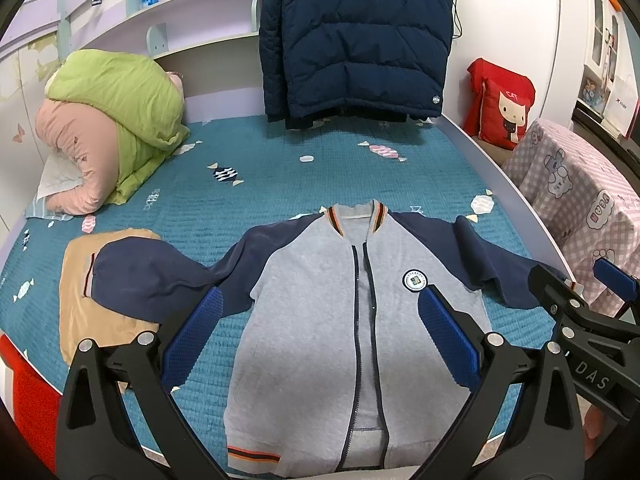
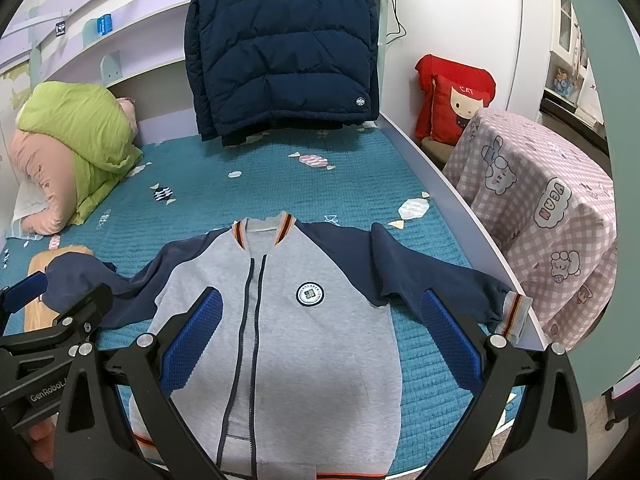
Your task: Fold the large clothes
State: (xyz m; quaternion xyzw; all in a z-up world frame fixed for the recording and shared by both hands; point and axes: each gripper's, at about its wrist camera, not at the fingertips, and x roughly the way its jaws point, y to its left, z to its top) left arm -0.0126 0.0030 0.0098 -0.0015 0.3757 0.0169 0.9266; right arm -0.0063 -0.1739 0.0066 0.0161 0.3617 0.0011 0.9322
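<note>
A grey zip jacket with navy sleeves point(image 1: 316, 320) lies flat, front up, on the teal bed point(image 1: 240, 160), sleeves spread out to both sides. It also shows in the right wrist view point(image 2: 288, 340). Its left sleeve rests on a tan folded garment point(image 1: 80, 292). Its right cuff point(image 2: 514, 312) lies at the bed's right edge. My left gripper point(image 1: 320, 332) is open and empty, held above the jacket's body. My right gripper point(image 2: 320, 332) is open and empty above the jacket's right half; it shows at the right in the left wrist view point(image 1: 576, 284).
A navy puffer coat point(image 1: 352, 36) hangs at the bed's far end. Rolled green and pink bedding point(image 1: 108, 128) lies far left. A pink checked cloth covers furniture point(image 2: 540, 220) to the right of the bed, with a red cushion point(image 2: 456, 96) behind it.
</note>
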